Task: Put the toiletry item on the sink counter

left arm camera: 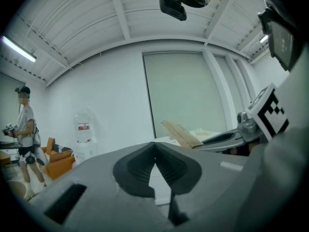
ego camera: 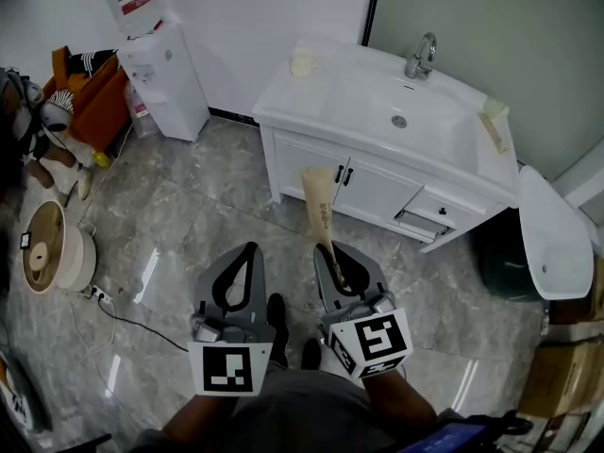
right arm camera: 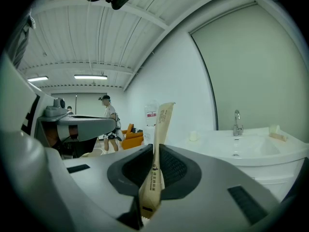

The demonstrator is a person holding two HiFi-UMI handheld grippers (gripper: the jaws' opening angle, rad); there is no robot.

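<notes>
A long tan paper sachet point(ego camera: 319, 208), the toiletry item, sticks out forward from my right gripper point(ego camera: 332, 256), whose jaws are shut on its lower end. In the right gripper view the sachet point(right arm camera: 158, 144) stands upright between the dark pads. My left gripper point(ego camera: 247, 255) hangs beside it with its jaws closed on nothing; the left gripper view shows the pads point(left arm camera: 155, 170) meeting. The white sink counter point(ego camera: 321, 92) with its basin point(ego camera: 401, 113) and tap point(ego camera: 421, 57) stands ahead on a white cabinet, some way beyond the sachet's tip.
A small cream cup point(ego camera: 301, 63) stands on the counter's left end and a tan item point(ego camera: 493, 116) on its right side. A cabinet drawer point(ego camera: 429, 221) hangs open. A water dispenser point(ego camera: 162, 69) stands at left, a white toilet point(ego camera: 555, 236) at right. A person point(left arm camera: 25, 134) stands far off.
</notes>
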